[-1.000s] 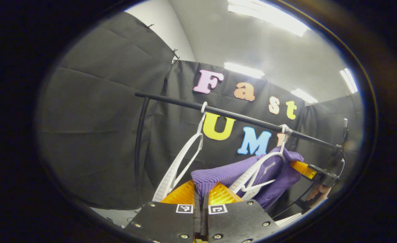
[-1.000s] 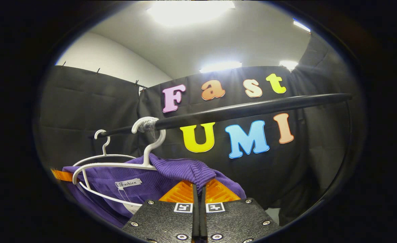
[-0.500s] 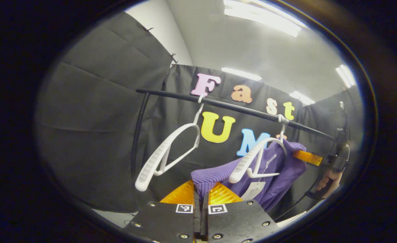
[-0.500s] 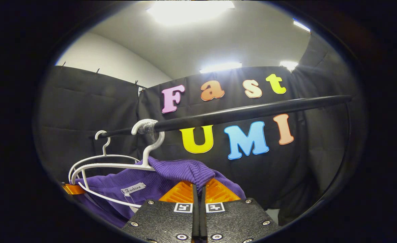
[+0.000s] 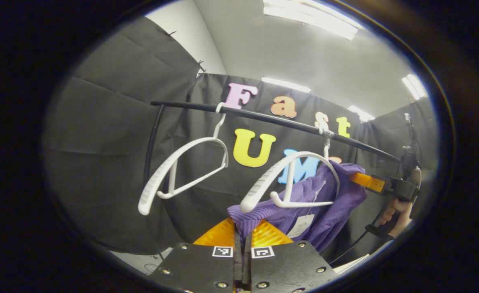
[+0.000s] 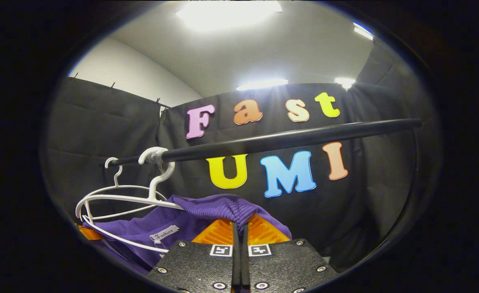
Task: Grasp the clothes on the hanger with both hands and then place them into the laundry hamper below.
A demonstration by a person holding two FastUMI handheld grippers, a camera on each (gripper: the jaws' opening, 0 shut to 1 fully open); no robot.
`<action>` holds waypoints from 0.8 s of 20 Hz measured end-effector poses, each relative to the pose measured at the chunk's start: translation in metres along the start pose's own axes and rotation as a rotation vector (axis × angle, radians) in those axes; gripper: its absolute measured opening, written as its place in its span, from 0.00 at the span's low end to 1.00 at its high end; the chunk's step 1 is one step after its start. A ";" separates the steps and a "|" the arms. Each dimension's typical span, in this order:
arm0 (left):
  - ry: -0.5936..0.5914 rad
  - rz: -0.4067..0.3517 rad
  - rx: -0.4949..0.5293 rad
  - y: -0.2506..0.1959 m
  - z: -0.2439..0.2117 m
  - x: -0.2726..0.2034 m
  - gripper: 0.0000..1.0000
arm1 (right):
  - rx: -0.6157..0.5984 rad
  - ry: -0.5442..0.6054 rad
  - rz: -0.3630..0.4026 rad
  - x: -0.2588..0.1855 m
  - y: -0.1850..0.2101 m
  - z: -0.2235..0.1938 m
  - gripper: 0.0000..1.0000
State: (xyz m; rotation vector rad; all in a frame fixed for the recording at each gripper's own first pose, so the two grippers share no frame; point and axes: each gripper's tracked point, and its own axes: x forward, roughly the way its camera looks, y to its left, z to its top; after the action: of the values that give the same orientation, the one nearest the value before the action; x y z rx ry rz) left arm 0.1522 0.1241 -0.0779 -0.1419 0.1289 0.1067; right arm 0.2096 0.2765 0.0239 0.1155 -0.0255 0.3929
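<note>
At the bottom centre of the left gripper view, the left gripper [image 5: 242, 236] has its fingers pressed together on a fold of the purple knit sweater [image 5: 325, 203], which bunches up just above them. In the right gripper view the right gripper [image 6: 239, 230] likewise pinches a ribbed edge of the same sweater at bottom centre.

Compared with a second ago, the sweater sits lower relative to its white hanger [image 5: 290, 183]. In the left gripper view the hanger's near arm now stands bare above the cloth, where before the knit lay over it. In the right gripper view the fabric has dropped lower left, under the hanger's thin frame. This suggests the garment is coming off the hanger, so the lift-off step looks nearly done; carrying it down to the hamper remains.

Farther back, an empty white hanger [image 5: 182, 171] hangs left of centre on the black rail [image 5: 272, 120], which crosses the middle of both views. At the right edge of the left gripper view a hand [image 5: 394, 211] grips the other tool. Behind stand the black cloth walls, and above them a white ceiling with bright strip lights [image 5: 310, 20].
</note>
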 end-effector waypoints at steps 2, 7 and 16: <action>-0.006 -0.008 0.013 -0.013 0.000 0.007 0.01 | 0.000 0.000 -0.019 0.002 -0.017 -0.001 0.00; 0.009 -0.020 0.033 -0.042 -0.009 0.031 0.01 | -0.034 -0.017 -0.056 0.005 -0.054 -0.003 0.00; 0.038 -0.039 0.047 -0.097 -0.032 0.067 0.01 | -0.017 0.020 -0.124 0.007 -0.126 -0.026 0.00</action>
State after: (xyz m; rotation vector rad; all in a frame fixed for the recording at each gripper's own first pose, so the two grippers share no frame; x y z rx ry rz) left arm 0.2254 0.0306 -0.1054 -0.0991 0.1664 0.0624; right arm 0.2648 0.1664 -0.0155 0.0962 -0.0018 0.2701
